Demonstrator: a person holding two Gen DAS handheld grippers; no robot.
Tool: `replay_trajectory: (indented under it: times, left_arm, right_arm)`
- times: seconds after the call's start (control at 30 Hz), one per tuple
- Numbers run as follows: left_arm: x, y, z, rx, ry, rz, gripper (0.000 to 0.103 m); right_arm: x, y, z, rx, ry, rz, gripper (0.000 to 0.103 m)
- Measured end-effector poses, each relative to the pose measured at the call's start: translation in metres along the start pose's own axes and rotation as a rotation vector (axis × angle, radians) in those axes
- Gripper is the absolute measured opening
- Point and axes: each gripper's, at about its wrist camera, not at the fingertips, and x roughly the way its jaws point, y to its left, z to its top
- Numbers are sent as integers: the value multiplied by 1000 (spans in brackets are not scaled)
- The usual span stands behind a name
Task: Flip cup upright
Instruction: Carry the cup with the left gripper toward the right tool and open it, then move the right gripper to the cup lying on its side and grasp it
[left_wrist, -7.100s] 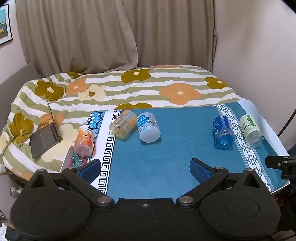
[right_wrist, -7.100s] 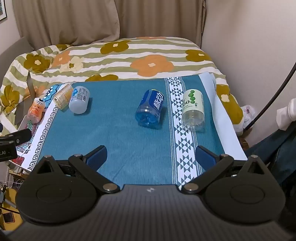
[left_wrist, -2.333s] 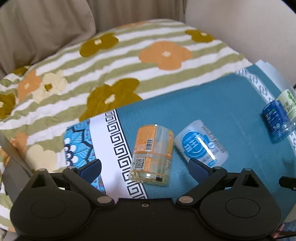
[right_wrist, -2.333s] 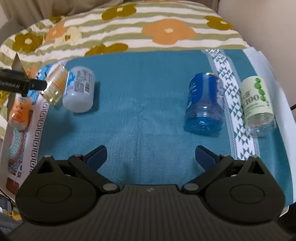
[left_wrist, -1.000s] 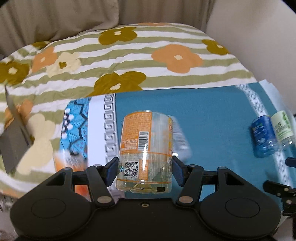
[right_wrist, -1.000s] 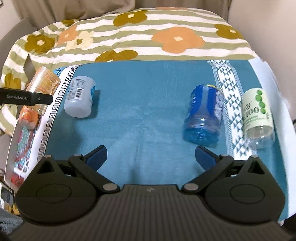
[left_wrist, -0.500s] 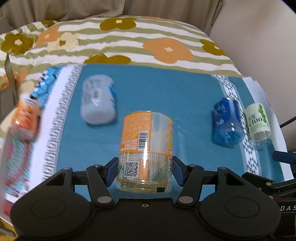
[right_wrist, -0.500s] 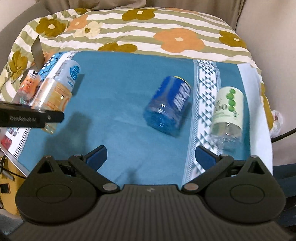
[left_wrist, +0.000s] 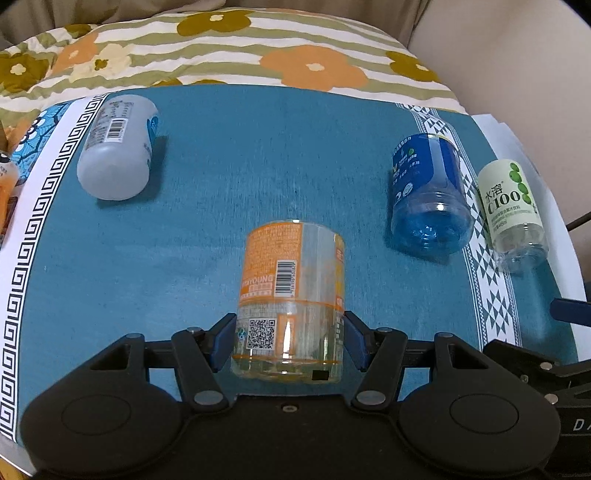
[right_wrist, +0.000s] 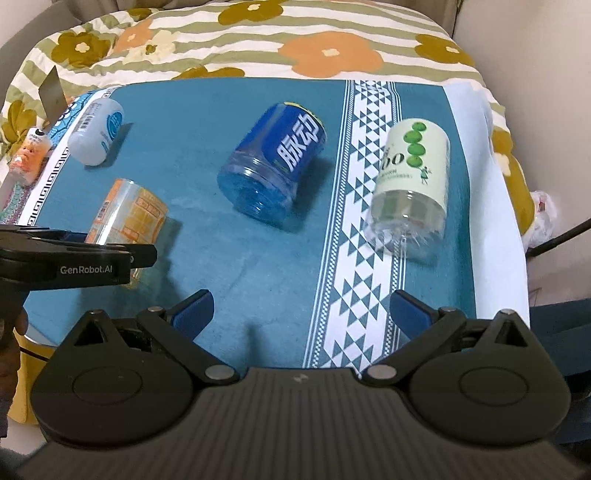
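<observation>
A clear plastic cup with an orange label (left_wrist: 290, 299), cylindrical, with a barcode and a QR code printed on it, is pinched at its lower part between the blue pads of the left gripper (left_wrist: 290, 338). From the right wrist view the cup (right_wrist: 127, 216) is tilted, its far end leaning away from the gripper, over the teal cloth (left_wrist: 258, 155) near the cloth's near left corner. Whether it touches the cloth cannot be told; the black gripper body hides its near end there.

The right gripper (right_wrist: 301, 310) has its two blue-padded fingers spread wide with only cloth between them, near the cloth's front edge.

The cloth is a woven teal mat with a white Greek-key border along its left edge and a white band of teal triangles near its right edge. It lies over a quilted bedspread (left_wrist: 240, 48) with olive and cream stripes and large orange and mustard flowers.

Four more cut-off bottle cups lie on their sides. A frosted white cup (left_wrist: 118, 146) rests by the back left corner. A translucent blue cup (left_wrist: 428, 192) lies right of centre. A pale green cup (left_wrist: 511, 208) with clear ribbed base lies on the triangle band, just beside the blue one. A small orange cup (right_wrist: 29, 153) sits at the left edge, cut off in the left wrist view.
</observation>
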Motion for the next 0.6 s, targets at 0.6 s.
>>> replay_trajectory:
  times: [0.6]
  left_arm:
    - [-35,-4,-7,30,-48,28,96]
  right_arm:
    - [-18,-6,-2,22,-24,31,103]
